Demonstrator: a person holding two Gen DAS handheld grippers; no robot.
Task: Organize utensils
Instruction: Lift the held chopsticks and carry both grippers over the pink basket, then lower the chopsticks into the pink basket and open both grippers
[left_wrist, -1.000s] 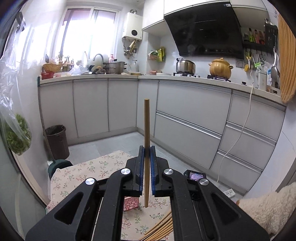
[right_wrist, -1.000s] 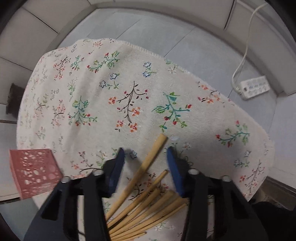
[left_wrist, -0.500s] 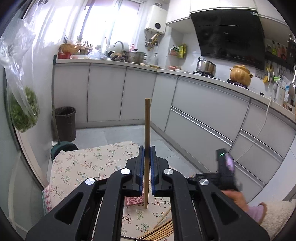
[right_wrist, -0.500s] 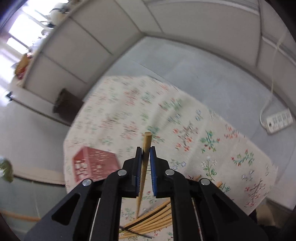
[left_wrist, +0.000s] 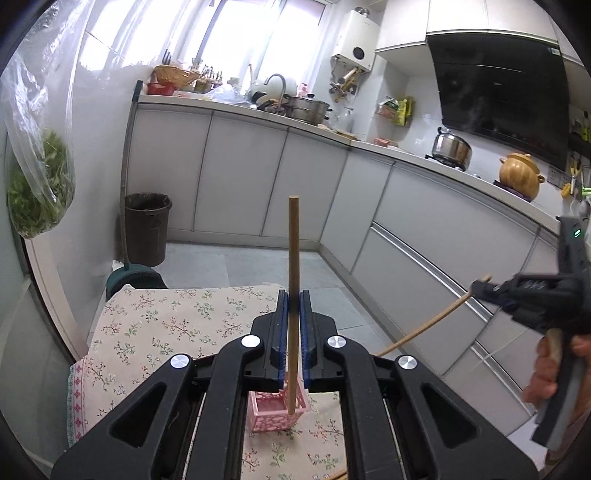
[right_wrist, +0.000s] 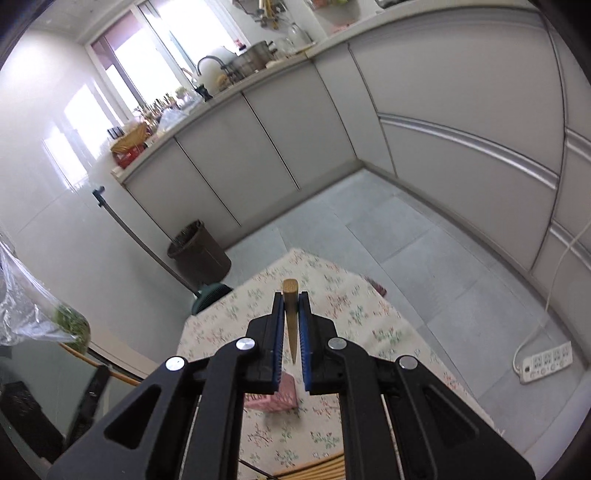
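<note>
My left gripper (left_wrist: 294, 295) is shut on a wooden chopstick (left_wrist: 293, 258) held upright, its lower tip just above the open top of a pink perforated holder (left_wrist: 277, 415) on the floral tablecloth (left_wrist: 177, 325). My right gripper (right_wrist: 291, 297) is shut on a second chopstick (right_wrist: 290, 317) and is raised above the table, with the pink holder (right_wrist: 273, 398) below it. In the left wrist view the right gripper (left_wrist: 480, 286) appears at the right with its chopstick (left_wrist: 424, 328) slanting down. Several more chopsticks (right_wrist: 317, 469) lie at the table's near edge.
A dark waste bin (left_wrist: 147, 232) and a green stool (left_wrist: 135, 278) stand beyond the table. Grey cabinets (left_wrist: 443, 236) run along the far walls. A bag of greens (left_wrist: 37, 199) hangs at the left. A power strip (right_wrist: 546, 362) lies on the floor at the right.
My right gripper closed on a chopstick from the pile and lifted it up, tilting to face the room. My left gripper carried its chopstick over the pink holder.
</note>
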